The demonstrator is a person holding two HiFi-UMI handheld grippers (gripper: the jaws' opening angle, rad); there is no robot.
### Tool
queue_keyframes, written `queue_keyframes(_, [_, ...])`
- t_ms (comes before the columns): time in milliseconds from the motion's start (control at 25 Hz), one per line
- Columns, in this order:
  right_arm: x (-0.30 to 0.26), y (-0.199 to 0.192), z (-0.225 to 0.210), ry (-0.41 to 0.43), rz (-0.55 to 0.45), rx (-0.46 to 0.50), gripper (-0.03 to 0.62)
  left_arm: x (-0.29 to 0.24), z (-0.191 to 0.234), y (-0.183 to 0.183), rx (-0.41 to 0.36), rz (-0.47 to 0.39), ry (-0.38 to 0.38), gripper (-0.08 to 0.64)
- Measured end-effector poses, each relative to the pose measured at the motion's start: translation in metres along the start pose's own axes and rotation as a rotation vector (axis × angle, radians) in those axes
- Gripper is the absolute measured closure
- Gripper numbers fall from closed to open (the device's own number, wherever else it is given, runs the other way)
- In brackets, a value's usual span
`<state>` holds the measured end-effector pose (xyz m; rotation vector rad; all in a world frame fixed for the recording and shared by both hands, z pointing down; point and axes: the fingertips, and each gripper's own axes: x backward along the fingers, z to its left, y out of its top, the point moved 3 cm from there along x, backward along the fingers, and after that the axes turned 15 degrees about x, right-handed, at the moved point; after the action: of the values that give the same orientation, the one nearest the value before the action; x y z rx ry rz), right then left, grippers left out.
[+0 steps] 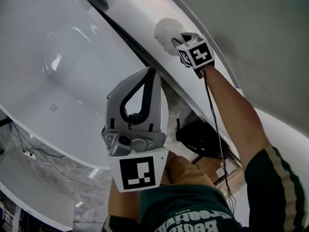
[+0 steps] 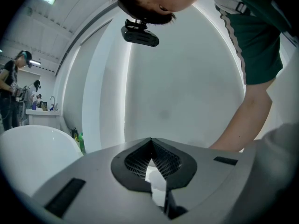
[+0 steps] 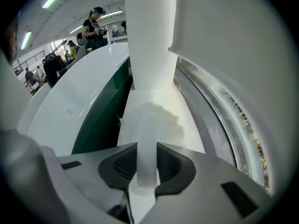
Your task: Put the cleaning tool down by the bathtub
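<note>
At one o'clock by the bathtub [image 1: 58, 47], your right gripper [image 1: 175, 38] squeezes the cleaning tool [image 1: 165, 29] (left gripper [image 1: 151, 72] closed, empty); dropped early, it may slide.

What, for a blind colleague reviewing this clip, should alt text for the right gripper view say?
The right gripper grips the cleaning tool by its white handle, the fluffy head pointing down at a pale ledge beside the white bathtub. People stand in the far background.
</note>
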<state>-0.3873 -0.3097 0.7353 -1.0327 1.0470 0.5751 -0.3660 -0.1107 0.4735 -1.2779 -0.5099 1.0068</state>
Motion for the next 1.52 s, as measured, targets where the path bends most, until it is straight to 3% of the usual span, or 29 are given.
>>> queue_keyframes(840, [-0.045, -0.045, -0.001, 0.096, 0.173, -0.040, 0.500, -0.002, -0.023, -0.024, 0.020, 0.047, -0.025, 0.557])
queue_keyframes(1120, [-0.052, -0.044, -0.004, 0.147, 0.188, -0.092, 0.500, -0.004, -0.027, -0.031, 0.024, 0.053, -0.014, 0.557])
queue_keyframes(1520, [-0.052, -0.046, 0.000, 0.104, 0.135, -0.134, 0.500, -0.010, -0.039, -0.031, 0.048, 0.051, -0.038, 0.557])
